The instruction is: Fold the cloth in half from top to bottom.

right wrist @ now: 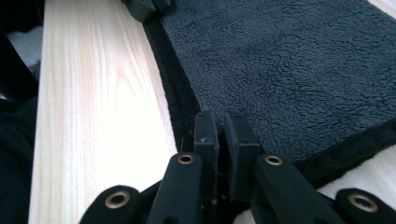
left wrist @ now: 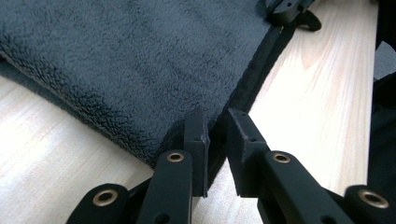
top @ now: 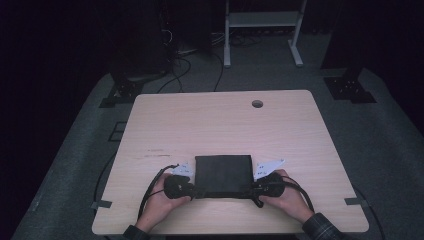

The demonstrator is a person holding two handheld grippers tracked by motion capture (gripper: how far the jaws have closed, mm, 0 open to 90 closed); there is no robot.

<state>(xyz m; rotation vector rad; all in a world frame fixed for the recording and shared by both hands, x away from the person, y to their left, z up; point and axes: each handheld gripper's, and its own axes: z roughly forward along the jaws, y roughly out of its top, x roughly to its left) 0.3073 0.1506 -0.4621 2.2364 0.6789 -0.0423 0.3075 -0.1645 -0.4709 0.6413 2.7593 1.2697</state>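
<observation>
**A:** ok so starting nearest the person: two forearms come in at the bottom of the high view, one hand on each tool. The left gripper (top: 192, 190) sits at the near-left corner of the dark grey, folded, fleecy cloth (top: 223, 175), and the right gripper (top: 254, 190) is at the near-right corner. Both are low on the pale wooden table (top: 220, 125).

**B:** are they actually pinching it or just parked there?

**A:** pinching, as far as I can see. In the left gripper view the two black jaws are drawn in narrow with the cloth's (left wrist: 140, 60) hemmed corner caught between them; there's a slim gap, but the fabric fills it. In the right gripper view the jaws are even tighter, pads nearly together, clamped on the black bound edge of the cloth (right wrist: 289, 60) right at its corner.

**B:** and the cloth itself?

**A:** lying flat as a rough square near the front middle of the table, near edge running straight between the two grippers. Bare wood (left wrist: 317, 93) shows beside that edge in both gripper views. Each gripper view also catches the other gripper's tip at the far end of that same hem.

**B:** anything further out?

**A:** just beyond the grippers a white paper tag (top: 270, 166) sticks out to the right of the cloth, with another pale one (top: 182, 168) on the left. Further back there's a small round hole (top: 257, 103) in the tabletop. Past the table, grey carpet, cables, and a white metal frame (top: 262, 30) in the dark.
</observation>
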